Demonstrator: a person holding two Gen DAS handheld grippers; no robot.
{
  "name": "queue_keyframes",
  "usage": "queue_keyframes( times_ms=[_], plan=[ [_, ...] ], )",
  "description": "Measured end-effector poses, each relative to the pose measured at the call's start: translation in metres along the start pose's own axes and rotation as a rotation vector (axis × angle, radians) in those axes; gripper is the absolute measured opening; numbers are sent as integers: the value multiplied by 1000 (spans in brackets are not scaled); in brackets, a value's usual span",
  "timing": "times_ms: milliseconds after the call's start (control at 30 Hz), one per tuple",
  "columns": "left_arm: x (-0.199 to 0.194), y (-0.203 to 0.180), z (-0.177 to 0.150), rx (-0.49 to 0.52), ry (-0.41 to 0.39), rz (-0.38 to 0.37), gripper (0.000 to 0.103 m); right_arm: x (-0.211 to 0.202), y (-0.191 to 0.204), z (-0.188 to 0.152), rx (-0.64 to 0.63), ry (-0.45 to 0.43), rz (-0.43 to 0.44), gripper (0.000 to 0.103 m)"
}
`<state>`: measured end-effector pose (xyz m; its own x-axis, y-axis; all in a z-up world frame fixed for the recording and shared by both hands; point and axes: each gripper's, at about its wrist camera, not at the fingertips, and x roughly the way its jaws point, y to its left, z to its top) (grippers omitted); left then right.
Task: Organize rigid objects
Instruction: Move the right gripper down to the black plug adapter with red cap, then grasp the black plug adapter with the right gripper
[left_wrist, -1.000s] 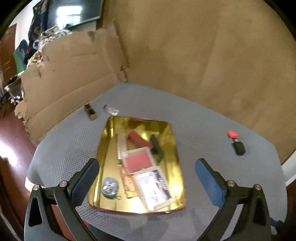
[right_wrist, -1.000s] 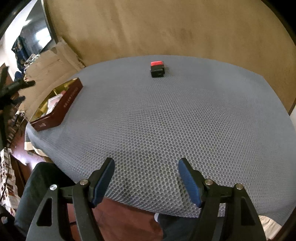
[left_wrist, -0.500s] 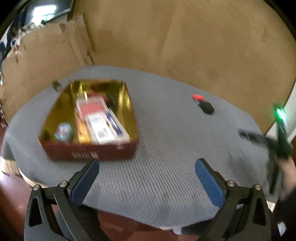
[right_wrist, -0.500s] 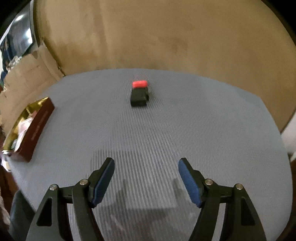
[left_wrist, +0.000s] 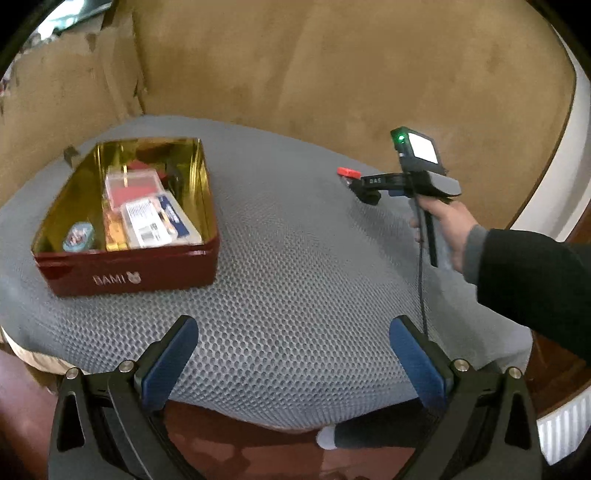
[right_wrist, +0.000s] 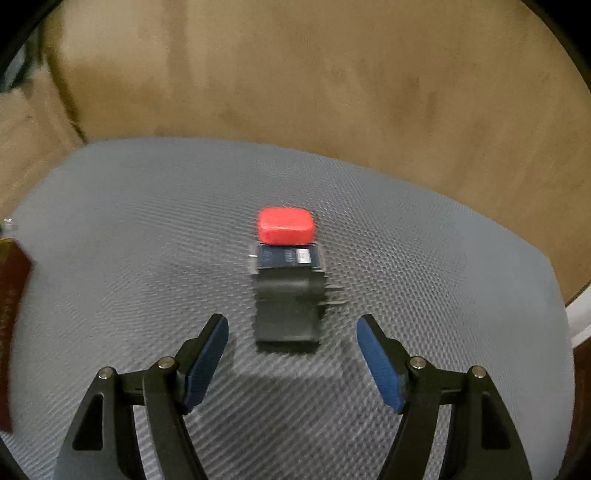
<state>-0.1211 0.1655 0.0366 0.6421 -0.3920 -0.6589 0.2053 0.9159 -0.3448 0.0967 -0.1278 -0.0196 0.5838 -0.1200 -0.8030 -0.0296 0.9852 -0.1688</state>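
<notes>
1 black block with a red cap (right_wrist: 286, 288) is lying on the grey bench (right_wrist: 443, 266), just ahead of the right claw (right_wrist: 291, 354), jaws apart, nothing blocking. 1 red tin (left_wrist: 125, 266) is sitting well left, holding several packets. Left claw (left_wrist: 291, 363) is hovering apart, empty.

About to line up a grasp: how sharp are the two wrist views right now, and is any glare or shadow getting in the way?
Right wrist view: motion-smeared, the black block with red cap has ghosted edges, and the jaws' shadow falls on the grey mesh mat in front of it. Left wrist view: sharper; the gold lining of the red tin box glares, and the rim bends.
</notes>
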Motion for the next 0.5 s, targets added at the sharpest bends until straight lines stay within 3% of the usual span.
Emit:
queue_keyframes(
  times_ms=[100, 233, 300, 500],
  plan=[
    [5, 2, -2, -18, 28, -7, 103, 21, -2, 2, 11, 32, 11, 74],
    [8, 4, -3, -29, 39, 1, 103, 30, -17, 6, 102, 6, 115, 74],
    [8, 4, -6, -33, 47, 9, 103, 30, -20, 8, 115, -1, 130, 67],
    [14, 2, -13, -41, 59, 18, 103, -7, -13, 6, 31, -74, 115, 64]
  ],
)
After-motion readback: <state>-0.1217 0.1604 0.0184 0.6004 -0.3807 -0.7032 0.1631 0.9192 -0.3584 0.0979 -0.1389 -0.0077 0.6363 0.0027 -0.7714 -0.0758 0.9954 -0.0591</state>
